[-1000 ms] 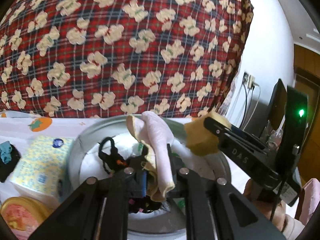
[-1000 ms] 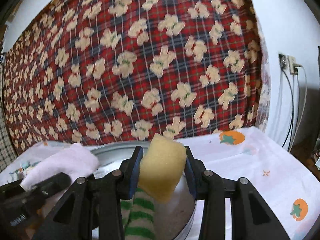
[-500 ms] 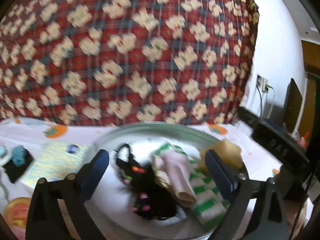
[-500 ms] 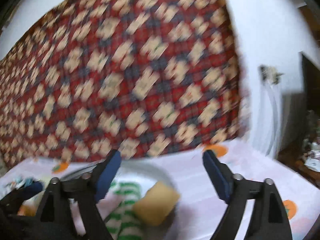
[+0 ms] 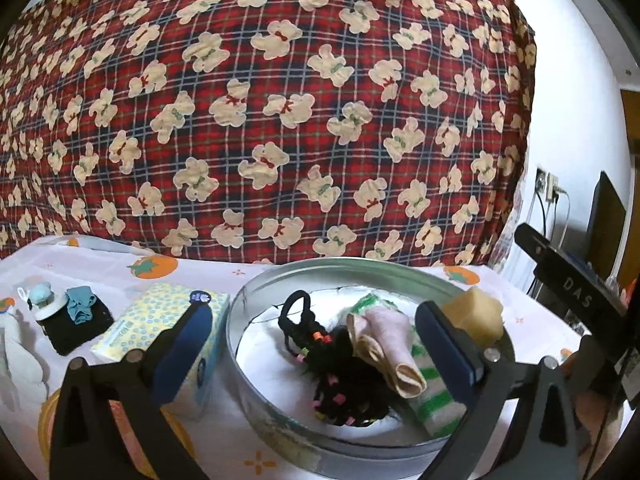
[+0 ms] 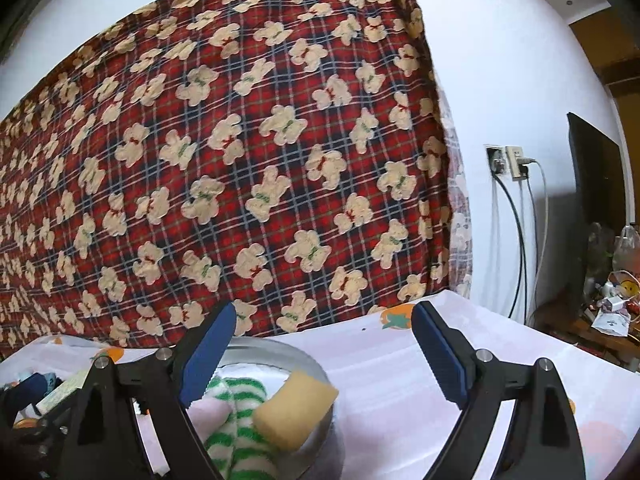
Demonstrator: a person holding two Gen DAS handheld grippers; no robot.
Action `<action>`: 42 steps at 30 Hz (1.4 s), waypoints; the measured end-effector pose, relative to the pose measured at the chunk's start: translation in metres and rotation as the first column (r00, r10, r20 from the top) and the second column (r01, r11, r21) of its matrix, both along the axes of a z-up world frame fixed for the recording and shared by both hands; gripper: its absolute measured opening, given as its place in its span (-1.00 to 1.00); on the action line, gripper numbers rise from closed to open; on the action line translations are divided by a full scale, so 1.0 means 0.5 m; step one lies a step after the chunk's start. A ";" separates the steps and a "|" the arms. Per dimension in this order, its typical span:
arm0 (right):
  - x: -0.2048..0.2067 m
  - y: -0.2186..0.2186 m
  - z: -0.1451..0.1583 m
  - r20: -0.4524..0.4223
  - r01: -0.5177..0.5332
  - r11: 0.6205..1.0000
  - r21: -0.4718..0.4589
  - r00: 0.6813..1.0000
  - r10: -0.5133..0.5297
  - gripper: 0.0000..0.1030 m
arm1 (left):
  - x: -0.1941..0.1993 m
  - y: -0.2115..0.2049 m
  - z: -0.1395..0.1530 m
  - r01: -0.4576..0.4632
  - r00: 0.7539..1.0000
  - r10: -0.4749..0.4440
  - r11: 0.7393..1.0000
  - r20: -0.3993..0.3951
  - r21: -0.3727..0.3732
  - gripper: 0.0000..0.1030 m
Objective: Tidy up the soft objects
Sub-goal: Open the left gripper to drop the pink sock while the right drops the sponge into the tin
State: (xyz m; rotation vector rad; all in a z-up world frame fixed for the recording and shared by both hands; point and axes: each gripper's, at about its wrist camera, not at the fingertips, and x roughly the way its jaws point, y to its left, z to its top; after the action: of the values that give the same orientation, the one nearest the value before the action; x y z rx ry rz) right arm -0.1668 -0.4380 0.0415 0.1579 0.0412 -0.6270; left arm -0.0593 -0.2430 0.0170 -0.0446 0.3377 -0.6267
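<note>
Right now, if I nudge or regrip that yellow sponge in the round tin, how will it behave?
The yellow sponge looks porous, so probably light and squashy under the pads. It leans on the round tin rim, so a push may topple it. Blocky corners: unlikely to roll.

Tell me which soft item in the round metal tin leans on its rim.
The yellow sponge block, propped against the tin's right rim; the others lie inside.

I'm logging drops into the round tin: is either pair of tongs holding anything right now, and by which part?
Nothing is held. The left tongs and right tongs have just opened; the pink cloth and yellow sponge lie loose in the tin.
</note>
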 end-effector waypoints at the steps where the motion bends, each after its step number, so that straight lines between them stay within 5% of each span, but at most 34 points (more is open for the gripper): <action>1: 0.001 0.003 -0.002 -0.002 -0.008 1.000 0.005 1.000 0.008 0.77 | -0.002 -0.001 -0.001 -0.001 1.000 0.001 1.000 0.005 0.009 0.99; 19: -0.002 0.048 -0.019 0.001 -0.027 0.999 0.025 1.000 0.026 0.77 | -0.042 -0.002 -0.002 0.018 0.997 -0.025 0.996 0.079 0.083 0.99; 42: -0.033 0.150 -0.025 0.000 -0.049 0.999 0.021 0.999 0.049 0.77 | -0.061 0.156 0.012 -0.007 0.995 0.007 1.000 0.098 -0.005 0.99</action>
State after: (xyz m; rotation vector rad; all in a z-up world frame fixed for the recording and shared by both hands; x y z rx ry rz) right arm -0.1835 -0.3631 0.0291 0.1763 0.0516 -0.5776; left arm -0.0899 -0.1650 0.0230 -0.0196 0.2415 -0.6204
